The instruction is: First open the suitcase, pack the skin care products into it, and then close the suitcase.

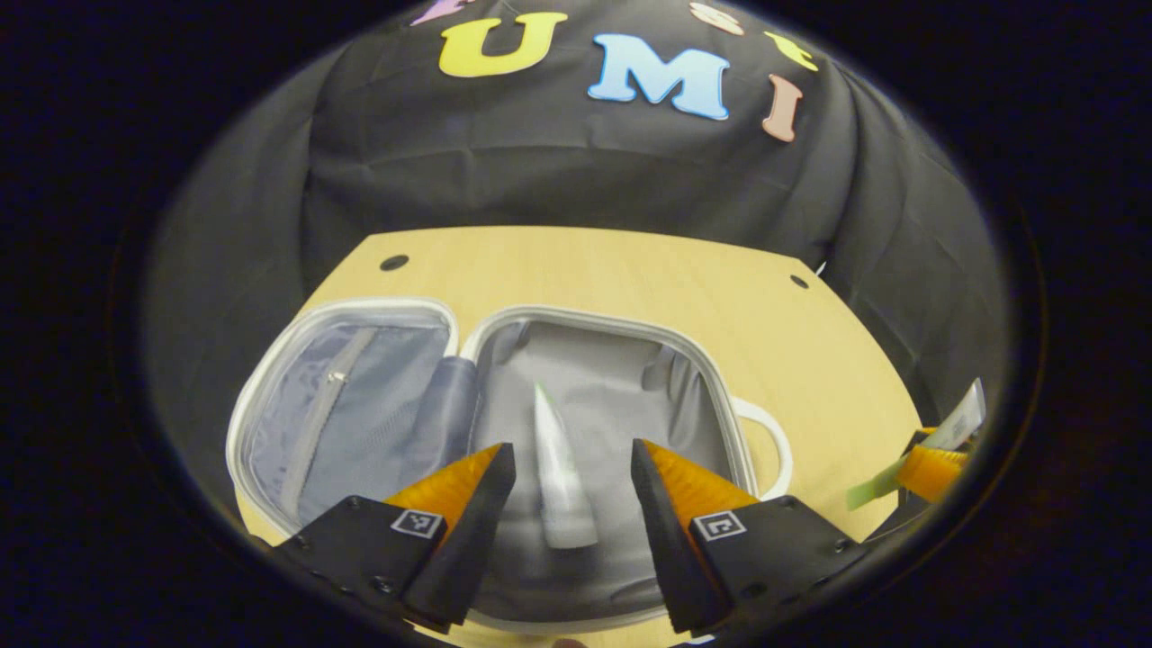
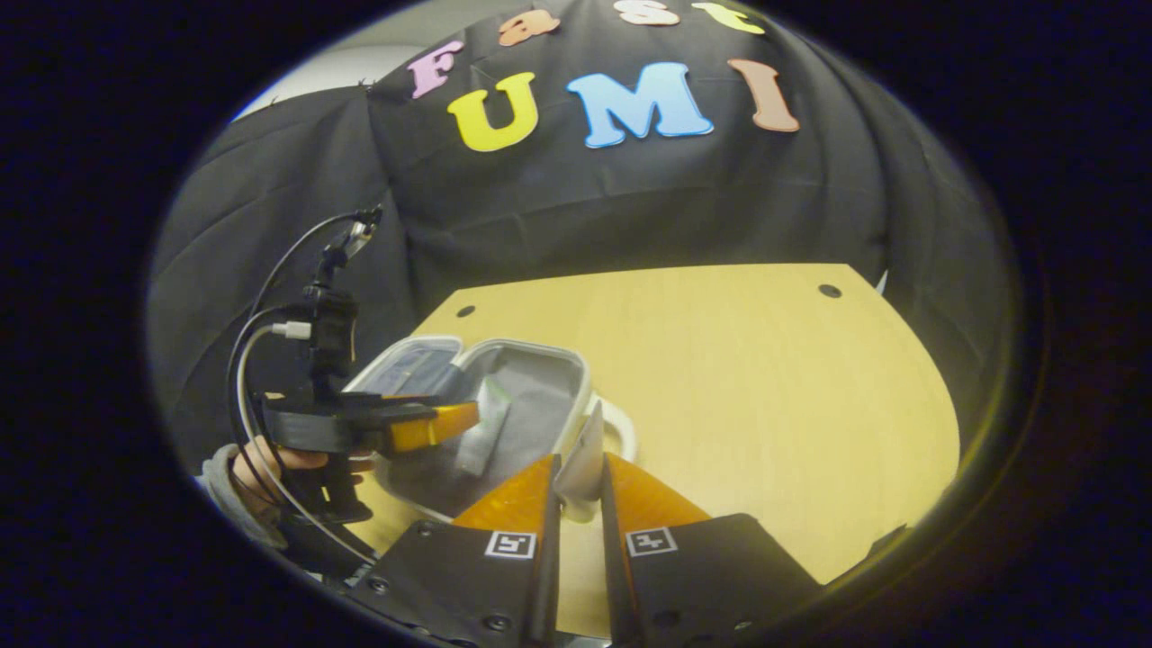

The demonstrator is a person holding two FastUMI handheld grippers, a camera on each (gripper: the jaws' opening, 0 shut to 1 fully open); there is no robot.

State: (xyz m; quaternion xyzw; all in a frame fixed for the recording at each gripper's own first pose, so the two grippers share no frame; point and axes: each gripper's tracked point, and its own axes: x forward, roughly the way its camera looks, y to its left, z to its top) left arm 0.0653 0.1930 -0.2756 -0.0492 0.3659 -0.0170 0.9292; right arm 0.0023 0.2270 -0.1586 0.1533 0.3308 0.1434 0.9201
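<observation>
Left gripper (image 1: 571, 468) gapes wide over the tube (image 1: 560, 472) in the open suitcase (image 1: 729, 396); right gripper (image 2: 580, 481) pinches a second tube (image 2: 583, 463), probably light, soft, slippery, best gripped mid-body.

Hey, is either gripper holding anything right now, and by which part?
The right gripper pinches a skincare tube near its lower end. The left gripper is open, holding nothing, above a tube lying in the open suitcase.

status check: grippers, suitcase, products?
Left gripper open over suitcase, one tube inside. Right gripper shut on second tube. Path clear.
</observation>
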